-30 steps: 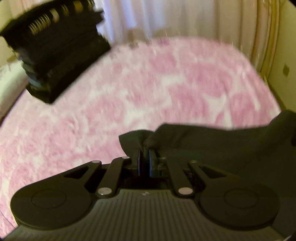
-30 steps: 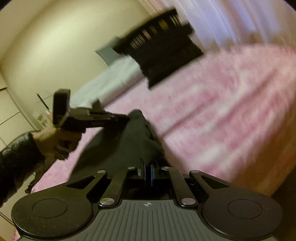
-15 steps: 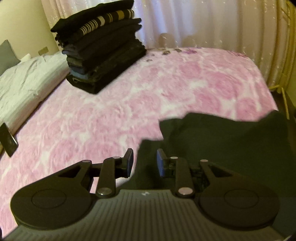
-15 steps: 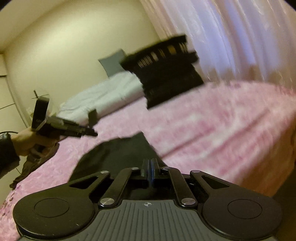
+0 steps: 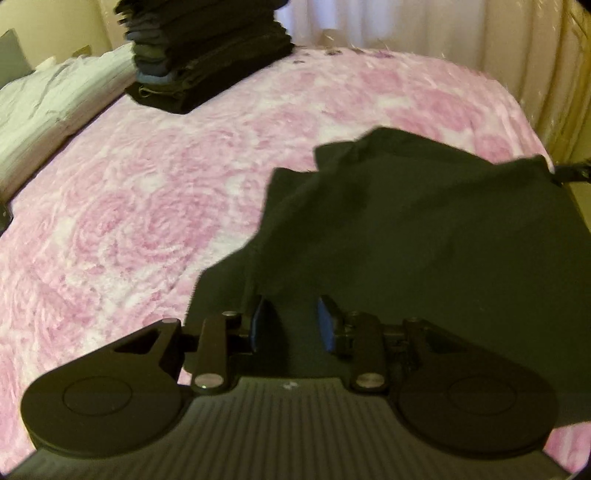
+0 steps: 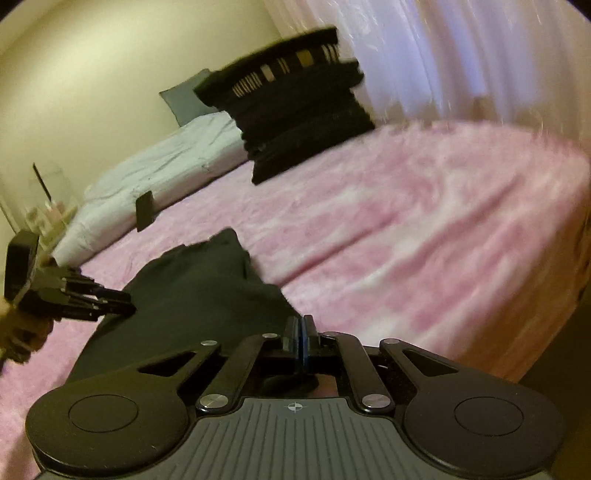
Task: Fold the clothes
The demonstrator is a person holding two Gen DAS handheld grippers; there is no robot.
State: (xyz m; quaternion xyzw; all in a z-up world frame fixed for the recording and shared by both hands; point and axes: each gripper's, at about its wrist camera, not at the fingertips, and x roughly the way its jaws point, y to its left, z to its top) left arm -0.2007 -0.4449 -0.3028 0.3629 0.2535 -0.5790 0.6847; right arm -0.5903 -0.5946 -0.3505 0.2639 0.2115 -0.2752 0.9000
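A black garment [image 5: 424, 236] lies spread on the pink rose-patterned bedspread [image 5: 147, 206]. My left gripper [image 5: 291, 321] is open and empty, hovering over the garment's near edge. In the right wrist view the garment [image 6: 192, 295] lies at lower left, and my right gripper [image 6: 301, 332] is shut on its near right edge. The left gripper [image 6: 110, 302] also shows there at the left, jaws apart above the cloth's left side. A tip of the right gripper [image 5: 570, 173] shows at the far right of the left wrist view.
A tall stack of folded dark clothes [image 5: 207, 55] stands at the far side of the bed, also in the right wrist view [image 6: 295, 99]. A white duvet [image 5: 48, 107] and grey pillow [image 6: 184, 99] lie to the left. A phone [image 6: 144, 210] stands there. Curtains [image 5: 406, 26] hang behind.
My left gripper opened and let go of the garment's corner, which dropped flat on the bed. My right gripper stayed shut on its edge and lowered.
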